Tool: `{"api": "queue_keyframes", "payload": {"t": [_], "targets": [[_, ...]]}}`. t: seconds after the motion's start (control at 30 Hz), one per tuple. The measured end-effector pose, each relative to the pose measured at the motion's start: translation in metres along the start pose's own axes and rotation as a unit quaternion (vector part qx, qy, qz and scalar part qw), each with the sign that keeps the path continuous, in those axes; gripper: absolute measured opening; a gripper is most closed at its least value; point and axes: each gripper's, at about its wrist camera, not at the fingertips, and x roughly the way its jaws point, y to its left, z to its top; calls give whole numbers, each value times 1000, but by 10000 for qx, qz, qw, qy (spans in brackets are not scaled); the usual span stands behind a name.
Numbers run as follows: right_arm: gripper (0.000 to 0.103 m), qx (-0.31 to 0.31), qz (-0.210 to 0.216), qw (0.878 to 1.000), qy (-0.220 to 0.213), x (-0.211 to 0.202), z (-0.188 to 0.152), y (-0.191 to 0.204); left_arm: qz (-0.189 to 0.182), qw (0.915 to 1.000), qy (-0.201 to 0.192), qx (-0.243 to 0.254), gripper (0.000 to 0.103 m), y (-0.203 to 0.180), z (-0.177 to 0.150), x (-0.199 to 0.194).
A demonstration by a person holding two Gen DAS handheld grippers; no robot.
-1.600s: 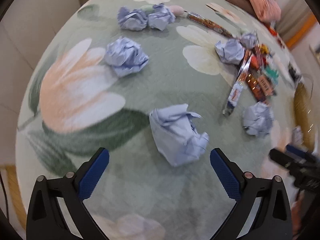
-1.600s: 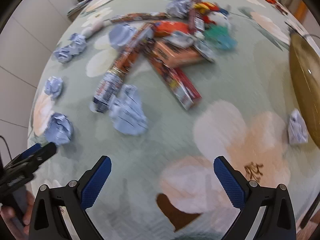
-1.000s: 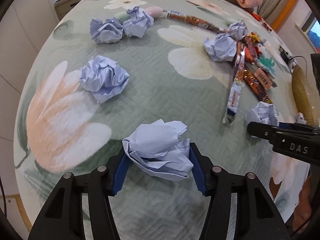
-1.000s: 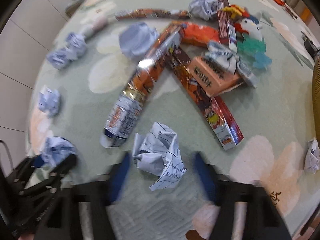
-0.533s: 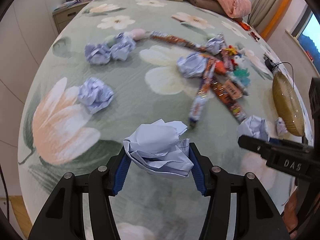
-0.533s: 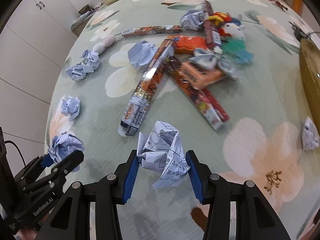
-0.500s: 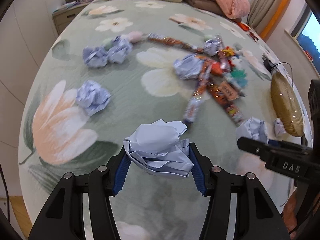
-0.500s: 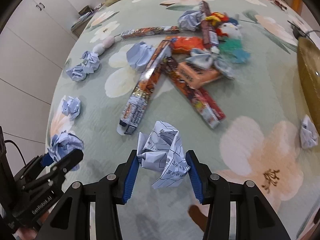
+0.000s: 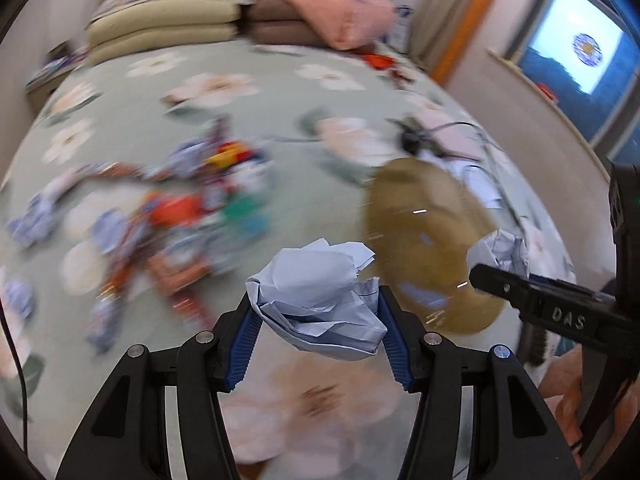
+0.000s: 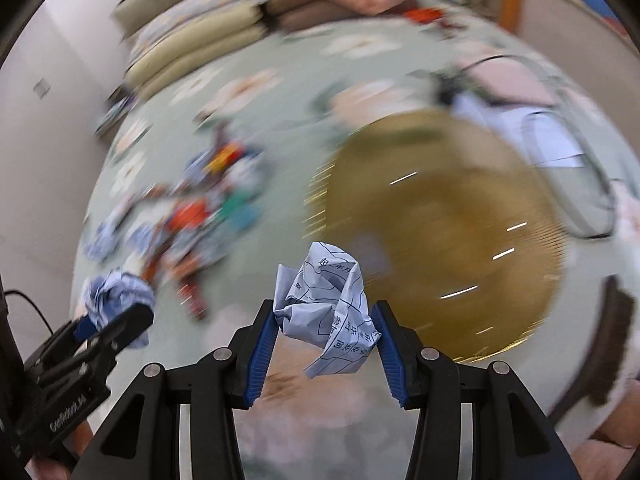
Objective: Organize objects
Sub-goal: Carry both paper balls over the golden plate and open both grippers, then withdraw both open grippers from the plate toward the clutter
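My left gripper (image 9: pixel 316 320) is shut on a crumpled pale-blue paper ball (image 9: pixel 316 300) and holds it above the bed. My right gripper (image 10: pixel 324 324) is shut on a crumpled printed paper ball (image 10: pixel 328 308), held just left of a round woven basket (image 10: pixel 460 248). The basket also shows in the left wrist view (image 9: pixel 424 232), ahead and to the right. The right gripper with its ball (image 9: pixel 500 250) appears over the basket's right side in the left wrist view. The left gripper with its ball (image 10: pixel 116 292) shows at lower left in the right wrist view.
A blurred heap of snack wrappers and toys (image 9: pixel 192 208) lies on the green flowered bedspread (image 9: pixel 280 120), with more paper balls (image 9: pixel 24 224) at the left. Pillows (image 9: pixel 160 20) and a pink blanket (image 9: pixel 332 12) are at the head. A black cable (image 10: pixel 580 184) lies beyond the basket.
Both grippers have swung right with their paper balls, from over the litter toward the basket, which now fills much more of both views. Both stay shut. The views are motion-blurred.
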Motion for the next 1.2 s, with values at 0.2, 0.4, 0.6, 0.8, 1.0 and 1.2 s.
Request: {"api": "queue_keyframes", "payload": {"t": [0.2,0.4,0.6,0.8,1.0,1.2], "targets": [[47,453,-419,9978,-236,-15,30,-82,-260,9988,-23,421,63,-72,26,37],[74,560,-657,9959,-284,-5,46,-113,-364,9982,382,271,69,-90,37,78],[74,533,-492,9973,-64,6,28,-121,-221,9988,405,-136,69,-60,25,66],[74,399,-72,9990,211,15,-18,-92,364,9977,388,-407,69,-6,5,24],[74,273,314,9978,516,30,-63,-33,849,9915,439,-886,69,59,-26,-13],[74,624,98,9963,587,60,-77,3,1082,9860,577,-1127,69,111,-52,-35]]}}
